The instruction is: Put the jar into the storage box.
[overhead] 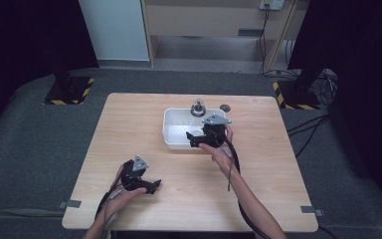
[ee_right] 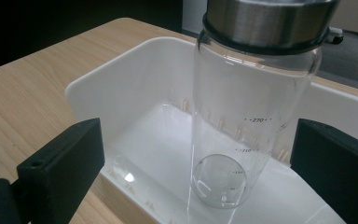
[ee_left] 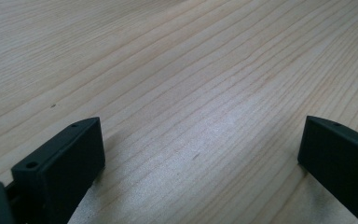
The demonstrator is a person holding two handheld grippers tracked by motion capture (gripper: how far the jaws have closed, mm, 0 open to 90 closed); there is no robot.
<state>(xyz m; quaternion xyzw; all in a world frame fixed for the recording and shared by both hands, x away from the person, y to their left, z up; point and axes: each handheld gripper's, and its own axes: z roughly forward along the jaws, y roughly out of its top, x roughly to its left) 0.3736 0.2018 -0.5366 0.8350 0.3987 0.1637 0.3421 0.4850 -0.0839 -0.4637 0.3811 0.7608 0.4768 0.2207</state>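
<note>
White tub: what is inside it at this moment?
The white tub holds one upright clear glass bottle with a metal cap and printed volume marks. The bottle looks empty. The right hand-held gripper covers the tub's near part in the high view.

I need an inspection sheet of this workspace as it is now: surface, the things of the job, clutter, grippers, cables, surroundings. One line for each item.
Surface: light wooden table, bare grain under the left gripper.
Job's things: clear glass bottle with metal lid and printed scale marks, standing upright in the white plastic tub.
Clutter: small dark round object on the table behind the tub; what it is cannot be told.
Grippers: left gripper open, low over the table; right gripper open, aimed at the bottle, not touching it.
Cables: black cable along the right forearm; more cables on the floor at far right.
Surroundings: grey carpet, two stands with yellow-black striped bases.
</note>
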